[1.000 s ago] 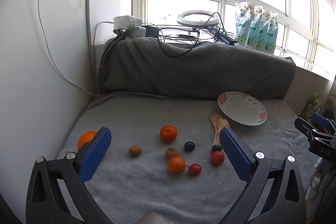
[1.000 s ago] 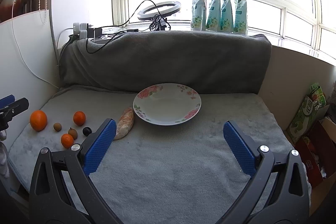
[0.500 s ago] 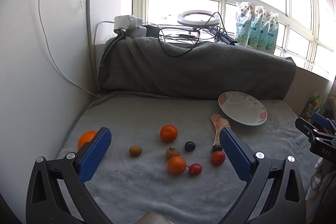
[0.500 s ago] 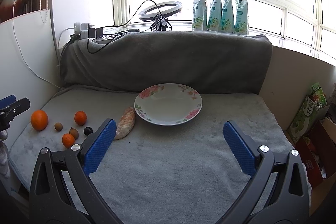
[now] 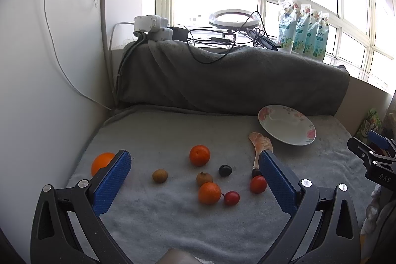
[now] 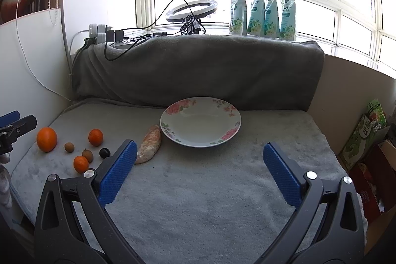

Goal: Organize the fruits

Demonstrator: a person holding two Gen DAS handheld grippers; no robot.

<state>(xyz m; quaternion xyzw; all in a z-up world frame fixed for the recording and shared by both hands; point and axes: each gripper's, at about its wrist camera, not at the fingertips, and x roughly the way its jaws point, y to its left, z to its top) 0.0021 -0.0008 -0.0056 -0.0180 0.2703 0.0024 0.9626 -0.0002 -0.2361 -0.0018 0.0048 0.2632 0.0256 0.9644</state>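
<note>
Several small fruits lie on the grey mat: a big orange (image 5: 102, 162) at the left, a tangerine (image 5: 199, 155), another tangerine (image 5: 209, 193), two brown longans (image 5: 160, 175), a dark grape (image 5: 225, 170) and two red cherry tomatoes (image 5: 258, 184). A peeled orange-pink fruit piece (image 5: 260, 144) lies beside the empty floral plate (image 5: 287, 125). My left gripper (image 5: 195, 180) is open above the fruits, holding nothing. My right gripper (image 6: 199, 166) is open and empty in front of the plate (image 6: 200, 121). The fruits also show at the left of the right wrist view (image 6: 46, 139).
A grey blanket-covered ledge (image 6: 198, 71) runs behind the mat, with cables, plugs, a ring light (image 6: 191, 10) and several refill pouches (image 6: 263, 9) on the sill. A white board (image 5: 49, 90) walls the left side. Boxes (image 6: 366, 140) stand at the right.
Both views have shifted very slightly; the fruits and plate lie where they were. Both grippers stay open.
</note>
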